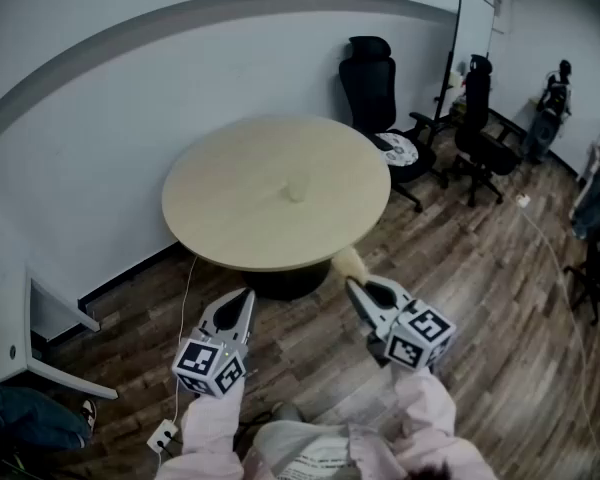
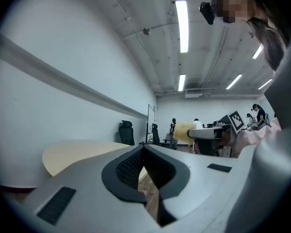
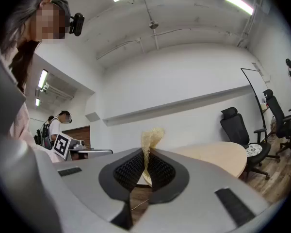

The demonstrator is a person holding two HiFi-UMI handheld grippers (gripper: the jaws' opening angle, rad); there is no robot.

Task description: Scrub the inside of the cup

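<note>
You are holding two grey grippers, the left gripper (image 1: pixel 245 296) and the right gripper (image 1: pixel 353 286), each showing black ridged pads (image 3: pixel 131 171) and carrying a cube (image 1: pixel 210 365) patterned in black-and-white squares. A pale yellow sponge (image 1: pixel 348 264) is showing at the right one. The round table (image 1: pixel 230 208) is showing a light beige top, and the cup (image 1: pixel 296 187) is blending into it, cream on cream. The floor (image 1: pixel 480 298) is running in brown wood planks; your sleeves (image 1: pixel 212 423) are showing pink.

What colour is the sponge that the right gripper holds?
Pale yellow. The sponge shows best in the right gripper view.
</note>
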